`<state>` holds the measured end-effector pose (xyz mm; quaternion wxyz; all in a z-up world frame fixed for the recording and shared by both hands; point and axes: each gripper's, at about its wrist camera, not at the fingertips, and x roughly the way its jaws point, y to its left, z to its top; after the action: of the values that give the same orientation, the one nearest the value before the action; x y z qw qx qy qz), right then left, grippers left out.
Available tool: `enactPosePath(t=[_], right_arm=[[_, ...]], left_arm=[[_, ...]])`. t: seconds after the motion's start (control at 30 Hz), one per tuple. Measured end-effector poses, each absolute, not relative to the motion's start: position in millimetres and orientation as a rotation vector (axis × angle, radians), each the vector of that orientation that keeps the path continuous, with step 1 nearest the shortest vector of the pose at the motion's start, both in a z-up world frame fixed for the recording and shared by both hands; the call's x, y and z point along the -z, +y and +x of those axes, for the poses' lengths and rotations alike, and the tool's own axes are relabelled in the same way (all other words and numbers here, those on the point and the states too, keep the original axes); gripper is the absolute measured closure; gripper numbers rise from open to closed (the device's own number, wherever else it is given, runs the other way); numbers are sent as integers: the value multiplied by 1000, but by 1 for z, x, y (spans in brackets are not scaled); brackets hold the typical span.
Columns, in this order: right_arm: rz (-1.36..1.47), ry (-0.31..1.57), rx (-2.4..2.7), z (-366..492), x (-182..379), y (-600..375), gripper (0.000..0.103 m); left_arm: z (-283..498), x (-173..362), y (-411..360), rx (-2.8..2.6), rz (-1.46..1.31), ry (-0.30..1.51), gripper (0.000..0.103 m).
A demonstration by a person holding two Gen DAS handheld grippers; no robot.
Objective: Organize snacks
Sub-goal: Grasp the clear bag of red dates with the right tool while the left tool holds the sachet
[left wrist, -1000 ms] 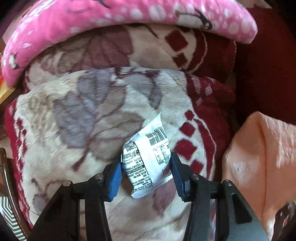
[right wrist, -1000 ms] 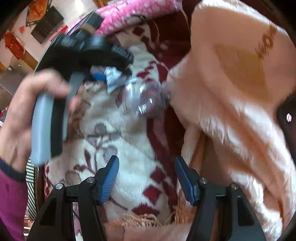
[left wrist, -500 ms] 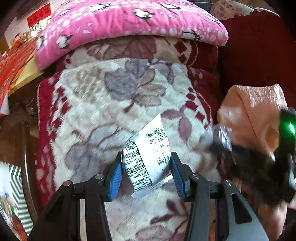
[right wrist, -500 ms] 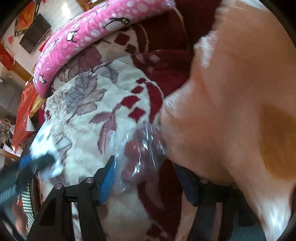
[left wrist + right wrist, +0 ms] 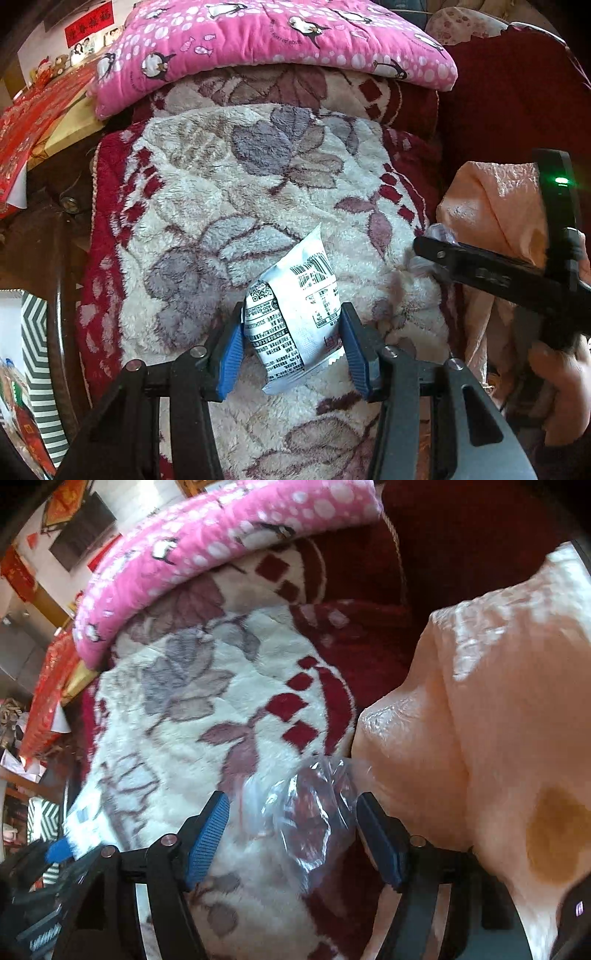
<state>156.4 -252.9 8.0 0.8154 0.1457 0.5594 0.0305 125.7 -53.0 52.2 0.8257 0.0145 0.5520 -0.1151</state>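
Observation:
My left gripper (image 5: pixel 291 347) is shut on a white snack packet (image 5: pixel 295 314) printed with a barcode and black text, held above a floral cream-and-red blanket (image 5: pixel 229 206). My right gripper (image 5: pixel 291 834) is open, its blue pads on either side of a crumpled clear plastic bag (image 5: pixel 310 812) that lies on the blanket (image 5: pixel 207 709) against a peach towel (image 5: pixel 480 709). The right gripper also shows in the left wrist view (image 5: pixel 424 247), at the right by the towel (image 5: pixel 495 214). The white packet shows blurred at the lower left of the right wrist view (image 5: pixel 85 823).
A pink penguin-print cushion (image 5: pixel 266 40) lies across the back of the blanket. Dark red fabric (image 5: pixel 498 92) rises at the back right. A striped green-and-white box (image 5: pixel 33 354) and red festive items (image 5: pixel 33 122) sit to the left.
The left gripper has pulled back from the blanket with the white packet. The right gripper has moved forward to the clear plastic bag, which now sits between its pads.

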Motion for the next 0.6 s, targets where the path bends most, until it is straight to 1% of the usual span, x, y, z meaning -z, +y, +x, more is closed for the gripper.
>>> enactPosePath(t=[0.07,0.13,0.17,0.2,0.23,0.27,0.33,0.47,0.6], right_arm=[[264,1222,-57,158,1,-247,27],[228,1211,-74,155,4,-243,28],[232,1203,-81,154,5,-245,32],[238,1202,-86,153,6,-246,44],[245,1216,-106,154,10,-248,51],[255,1221,-120,152,10,-249,57],[259,1204,-138,143,4,-250,66],[314,1156,-206,117,-18,-248,67],[310,1138,-259,96,-34,-231,67]], left_arm=[[124,-52,-50,244,21,1177,55],[124,-52,-48,238,23,1176,55],[123,-52,-48,234,26,1175,55],[123,-52,-48,231,25,1176,55],[122,-52,-47,232,23,1177,55],[120,-52,-47,232,22,1178,55],[116,-53,-47,230,21,1172,55],[106,-55,-45,227,8,1164,55],[93,-57,-41,210,-10,1163,55]])
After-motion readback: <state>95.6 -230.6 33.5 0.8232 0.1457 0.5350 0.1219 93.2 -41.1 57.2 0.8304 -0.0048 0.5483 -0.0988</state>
